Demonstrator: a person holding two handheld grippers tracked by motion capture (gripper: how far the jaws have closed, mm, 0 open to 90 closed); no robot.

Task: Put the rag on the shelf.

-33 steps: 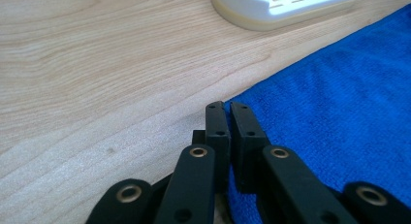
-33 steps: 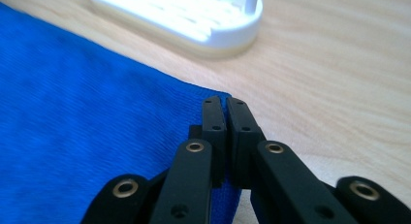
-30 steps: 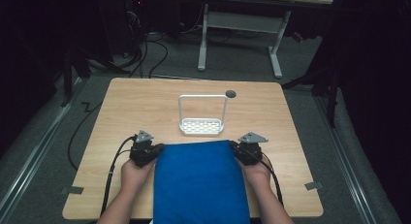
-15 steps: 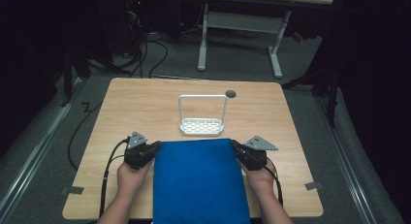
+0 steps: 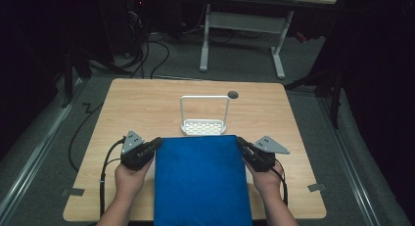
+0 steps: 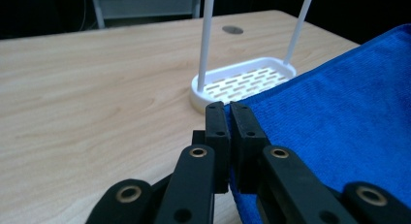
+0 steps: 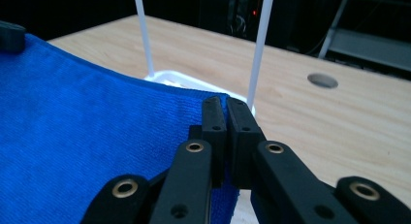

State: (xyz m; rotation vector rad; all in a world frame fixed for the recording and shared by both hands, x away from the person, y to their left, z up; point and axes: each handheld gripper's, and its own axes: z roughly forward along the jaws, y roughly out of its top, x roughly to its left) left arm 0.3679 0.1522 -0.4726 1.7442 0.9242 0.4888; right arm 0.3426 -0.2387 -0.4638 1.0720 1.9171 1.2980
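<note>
Blue terry-like cloth (image 5: 200, 179) lies spread on the near half of the wooden table (image 5: 147, 101), its far edge just short of the white rack (image 5: 204, 117) with the tall wire hoop, its near end running off the table's front edge toward the person. The step in hand looks like taking the cloth by its two far corners, probably to lift or fold it. The left gripper (image 6: 228, 118) has its jaws pressed nearly together on the far left corner, with blue fabric pinched between them; the right gripper (image 7: 224, 112) is likewise clamped on the far right corner. The next move calls for raising both corners together and evenly, keeping the edge taut, and steering clear of the rack just beyond so the hoop is not caught.
</note>
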